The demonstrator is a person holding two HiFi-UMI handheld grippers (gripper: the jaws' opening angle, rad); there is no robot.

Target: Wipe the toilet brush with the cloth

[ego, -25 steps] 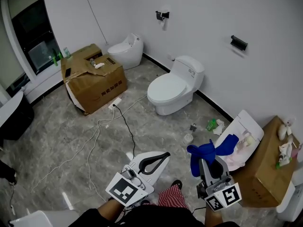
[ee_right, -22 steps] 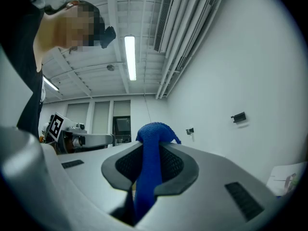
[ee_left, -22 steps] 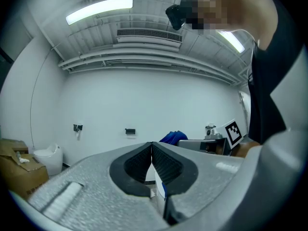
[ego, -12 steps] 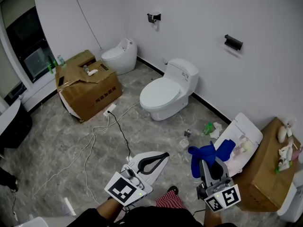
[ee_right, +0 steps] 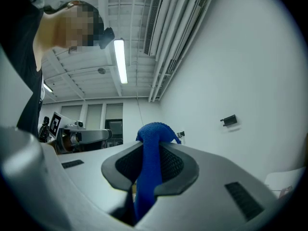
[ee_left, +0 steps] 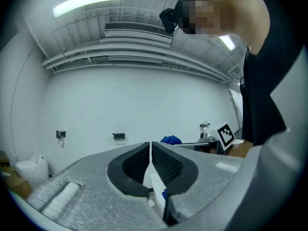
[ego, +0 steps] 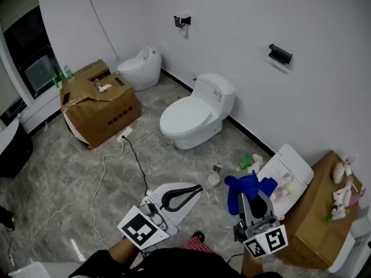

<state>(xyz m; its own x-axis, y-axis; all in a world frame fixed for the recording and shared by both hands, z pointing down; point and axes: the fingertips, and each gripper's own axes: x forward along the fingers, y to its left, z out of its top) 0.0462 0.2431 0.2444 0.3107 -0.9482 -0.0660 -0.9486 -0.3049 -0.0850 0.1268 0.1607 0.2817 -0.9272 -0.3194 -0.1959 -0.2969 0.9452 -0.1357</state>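
left gripper (ego: 196, 189) jaws closed, empty; right gripper (ego: 253, 197) clamps blue cloth (ego: 243, 185); both held above grey marble floor (ego: 69, 161); white toilet (ego: 188, 117) ahead by wall (ego: 243, 16).

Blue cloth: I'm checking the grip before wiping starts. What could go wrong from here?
The cloth is pinched in the right gripper with a loose bunch beyond the jaws, so it might slip during rubbing. Cables trail across the floor, a tripping hazard. The left gripper is shut and empty, so nothing steadies what gets wiped.
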